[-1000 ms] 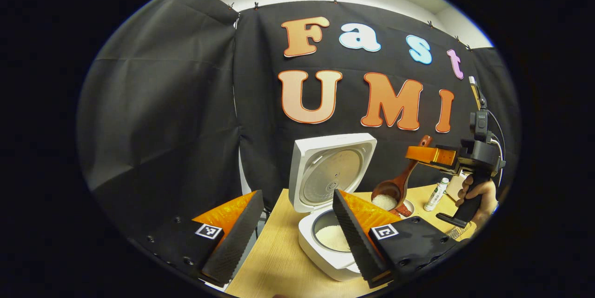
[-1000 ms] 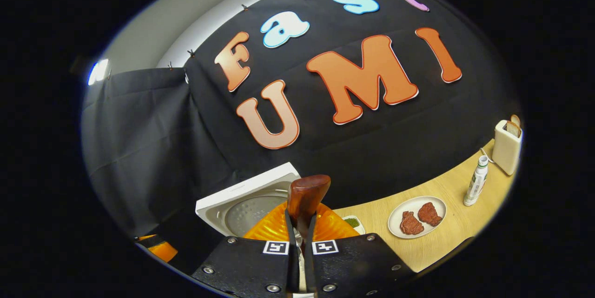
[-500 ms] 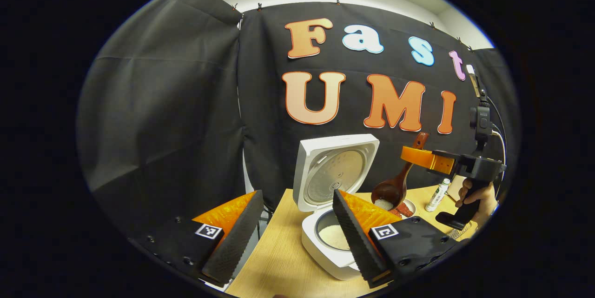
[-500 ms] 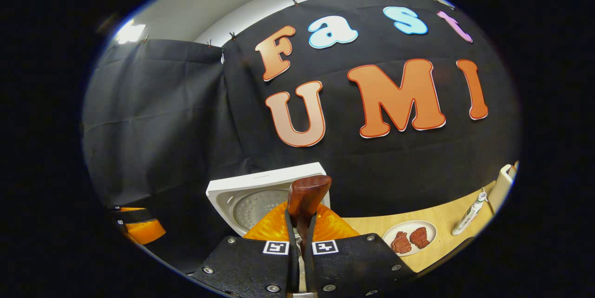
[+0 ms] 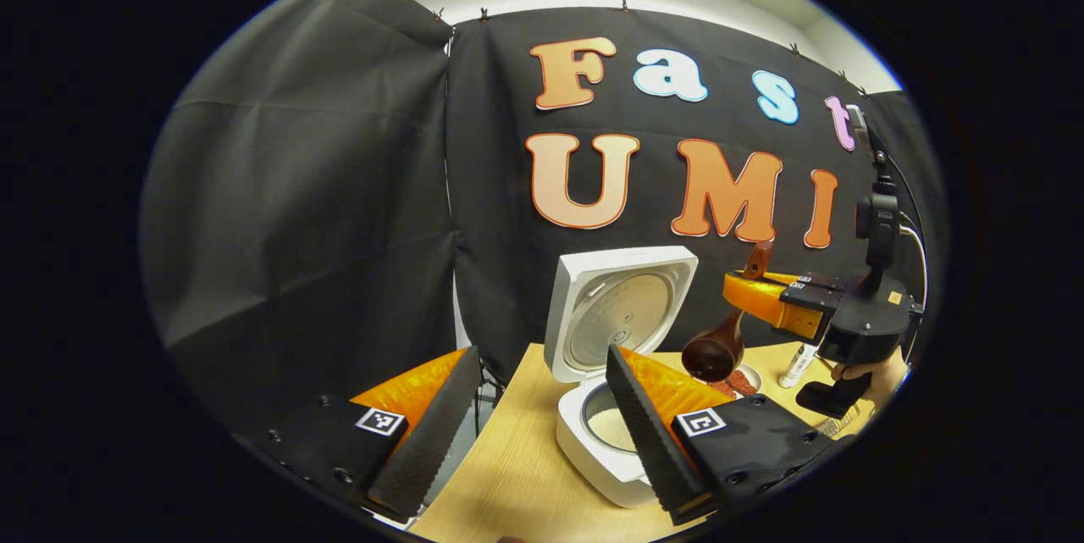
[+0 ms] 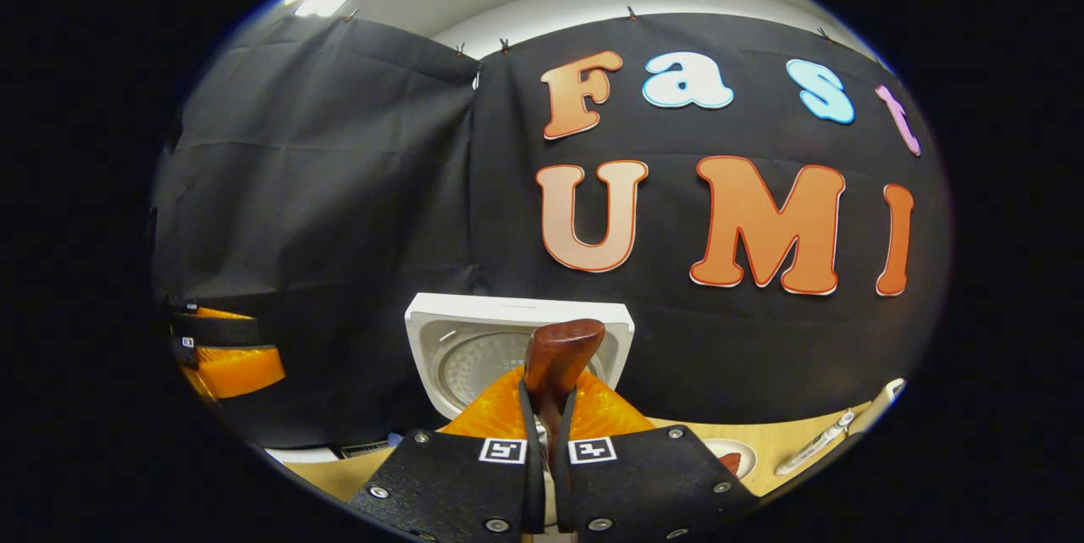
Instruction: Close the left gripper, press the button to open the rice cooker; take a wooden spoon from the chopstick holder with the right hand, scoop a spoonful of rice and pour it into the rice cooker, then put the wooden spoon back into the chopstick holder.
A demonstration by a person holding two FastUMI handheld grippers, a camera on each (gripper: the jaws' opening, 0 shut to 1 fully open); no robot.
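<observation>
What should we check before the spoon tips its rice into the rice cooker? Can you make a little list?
1. Rice cooker lid up: ok, it stands open.
2. Right tool holding the wooden spoon: ok, both fingers pinch the handle.
3. Spoon bowl over the pot: not ok, it hangs beside the cooker, toward the plate.
4. Rice in the spoon: cannot tell, the bowl faces away.
5. Left tool out of the way: ok, open and held low in front of the cooker.
</observation>
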